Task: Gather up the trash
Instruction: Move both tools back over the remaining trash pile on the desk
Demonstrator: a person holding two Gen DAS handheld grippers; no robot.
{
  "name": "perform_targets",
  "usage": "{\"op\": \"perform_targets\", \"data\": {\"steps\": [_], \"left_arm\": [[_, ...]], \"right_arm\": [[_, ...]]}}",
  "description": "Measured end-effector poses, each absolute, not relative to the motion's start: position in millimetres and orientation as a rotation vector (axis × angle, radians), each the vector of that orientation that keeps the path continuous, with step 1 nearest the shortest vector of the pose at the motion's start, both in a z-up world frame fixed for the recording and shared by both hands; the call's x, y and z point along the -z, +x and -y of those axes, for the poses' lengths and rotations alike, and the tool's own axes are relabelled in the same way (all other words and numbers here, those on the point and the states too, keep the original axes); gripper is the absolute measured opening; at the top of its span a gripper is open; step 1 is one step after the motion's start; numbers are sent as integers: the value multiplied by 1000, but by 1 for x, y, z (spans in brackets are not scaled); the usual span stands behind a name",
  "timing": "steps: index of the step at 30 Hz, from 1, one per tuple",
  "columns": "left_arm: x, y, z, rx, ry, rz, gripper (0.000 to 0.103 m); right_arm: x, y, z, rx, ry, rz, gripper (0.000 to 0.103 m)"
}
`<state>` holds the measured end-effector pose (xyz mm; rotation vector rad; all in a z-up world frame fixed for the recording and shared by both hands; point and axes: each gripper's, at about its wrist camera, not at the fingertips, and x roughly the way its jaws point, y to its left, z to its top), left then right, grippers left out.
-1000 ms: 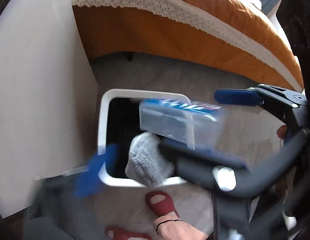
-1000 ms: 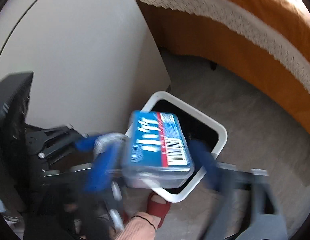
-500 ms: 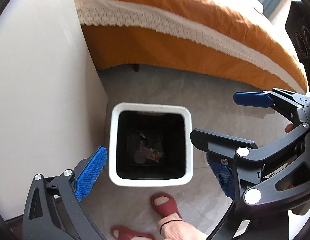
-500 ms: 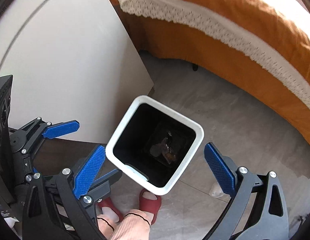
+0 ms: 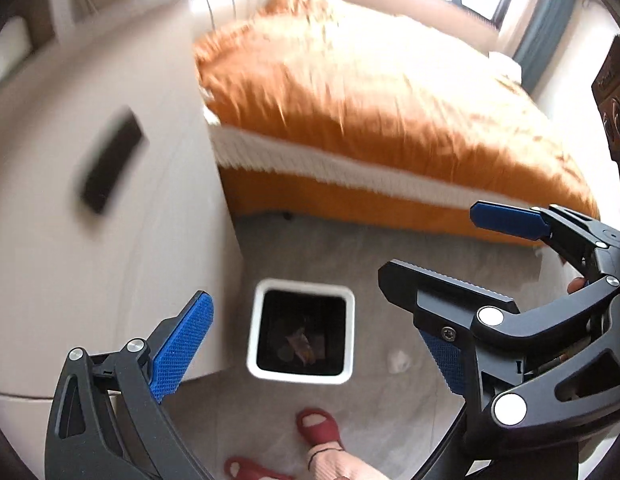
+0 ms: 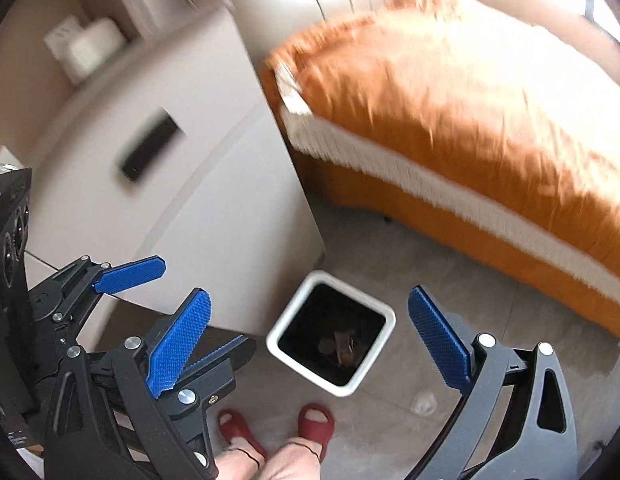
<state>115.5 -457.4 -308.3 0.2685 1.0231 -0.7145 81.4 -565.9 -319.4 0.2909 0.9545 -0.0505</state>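
Note:
A white square trash bin (image 5: 253, 336) with a dark inside stands on the grey floor; dropped trash (image 5: 300, 346) lies at its bottom. It also shows in the right wrist view (image 6: 374, 308). My left gripper (image 5: 310, 344) is open and empty, high above the bin. My right gripper (image 6: 310, 336) is open and empty too, also high above it. A small white scrap (image 5: 398, 360) lies on the floor right of the bin; it shows in the right wrist view (image 6: 424, 402) as well.
A white cabinet (image 5: 110, 240) stands left of the bin with a dark flat object (image 5: 110, 160) on top. An orange bed (image 5: 390, 120) with white lace trim lies behind. The person's feet in red slippers (image 6: 314, 420) stand just in front of the bin.
A second ago both grippers held a clear blue-labelled box and a grey sock over the bin. Both opened, the items dropped in, and both grippers have risen well above the bin.

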Motion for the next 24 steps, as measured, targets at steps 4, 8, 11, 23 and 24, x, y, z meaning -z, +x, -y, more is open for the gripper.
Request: {"op": "perform_targets", "data": {"steps": [4,8,11,23,24], "left_arm": [[253,109,429,658,247,-939,98],[206,108,392,602,147,-892,98],[177,104,363,540,107,-849,98],[118,85,218,211,30,-754,98],[115,85,205,185,26,-747,98]], "right_arm": [[262,80,545,-17,262,-868,99],[217,80,520,-102,245,-793,99],[190,84,496,-170,232,-751,99],[137,110,362,-472,81,-678,99],[133,111,350,-495,72,-673,99]]}}
